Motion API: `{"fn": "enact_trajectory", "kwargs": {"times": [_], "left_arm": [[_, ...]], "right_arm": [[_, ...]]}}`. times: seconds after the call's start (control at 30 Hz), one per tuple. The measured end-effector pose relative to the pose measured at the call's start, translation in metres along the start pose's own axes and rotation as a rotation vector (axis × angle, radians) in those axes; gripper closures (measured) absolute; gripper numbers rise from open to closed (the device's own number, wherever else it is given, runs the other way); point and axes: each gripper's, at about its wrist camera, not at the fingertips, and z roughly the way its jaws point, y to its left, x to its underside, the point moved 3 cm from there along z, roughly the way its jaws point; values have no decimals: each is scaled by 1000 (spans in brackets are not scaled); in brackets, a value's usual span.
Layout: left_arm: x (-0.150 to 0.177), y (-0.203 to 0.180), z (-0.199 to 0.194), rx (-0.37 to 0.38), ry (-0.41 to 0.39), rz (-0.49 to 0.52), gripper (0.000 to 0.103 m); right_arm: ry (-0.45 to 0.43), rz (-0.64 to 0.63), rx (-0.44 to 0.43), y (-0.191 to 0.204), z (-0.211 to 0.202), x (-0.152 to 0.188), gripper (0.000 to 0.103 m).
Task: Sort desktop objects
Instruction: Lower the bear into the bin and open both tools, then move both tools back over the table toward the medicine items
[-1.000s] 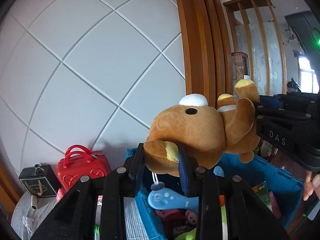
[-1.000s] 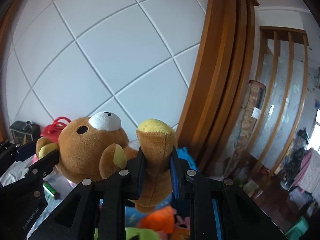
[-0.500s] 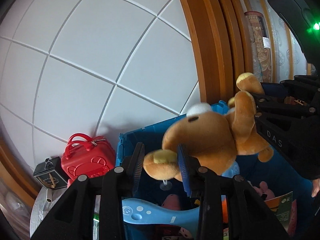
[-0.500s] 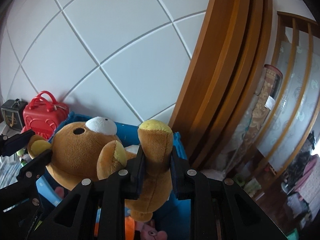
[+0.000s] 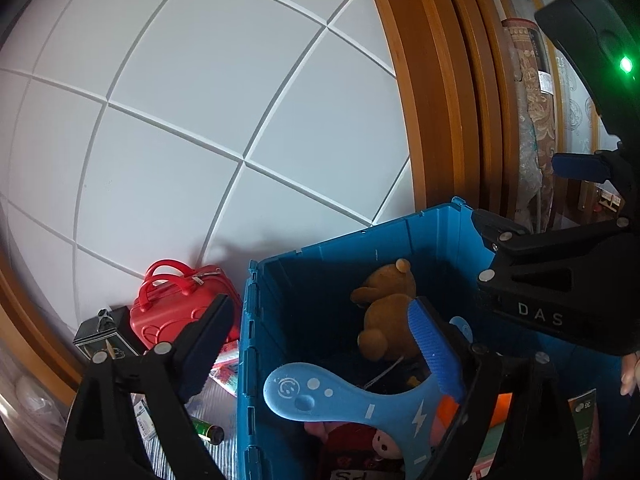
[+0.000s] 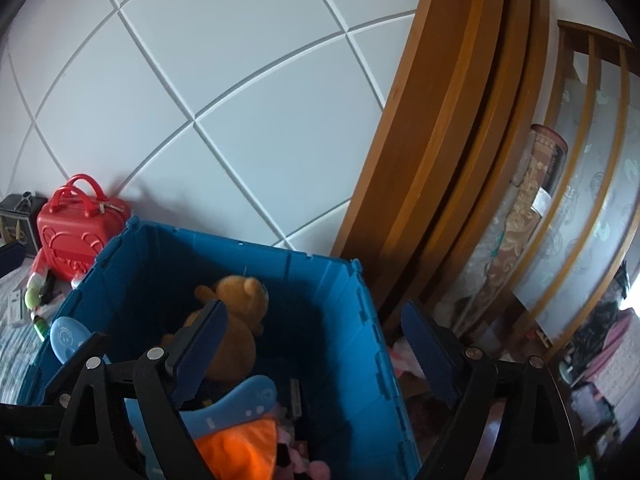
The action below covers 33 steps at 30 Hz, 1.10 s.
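Note:
A brown plush bear (image 5: 384,312) lies loose inside the blue crate (image 5: 320,276), against its far wall. My left gripper (image 5: 320,320) hangs above the crate's left side, jaws opening wide, nothing between its fingers. My right gripper (image 6: 312,316) hovers over the crate's right rim (image 6: 240,245), jaws also opening and empty. In the right wrist view the bear (image 6: 236,320) lies below, partly behind the left fingertip. A light blue boomerang-shaped toy (image 5: 340,396) and an orange soft toy (image 6: 236,448) lie in the crate with other plush items.
A red toy suitcase (image 5: 176,304) and a small black box (image 5: 104,336) stand left of the crate against the white panelled wall. Small packets and a green battery (image 5: 208,430) lie on the striped cloth. A wooden frame (image 6: 432,160) rises at the right.
Both grippers let go of the bear, and it dropped into the crate. The jaws went from shut on its limbs to wide apart. Both hands had moved lower over the crate.

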Motion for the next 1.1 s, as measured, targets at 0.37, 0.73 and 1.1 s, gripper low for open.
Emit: {"fn": "enact_trajectory", "kwargs": {"times": [0.37,0.73,1.1], "left_arm": [[0,79,-48,18,-31,-129,2],[29,224,-129,-2,-29,-205,0],[107,374,-161,-96,3,-150,0]], "right_arm": [[-14,-15,-48,25,-41,-23,1],[-97,-48,-112,114,-157,-89,1],[-71,-64,-207,289,-194,-82,1]]}}
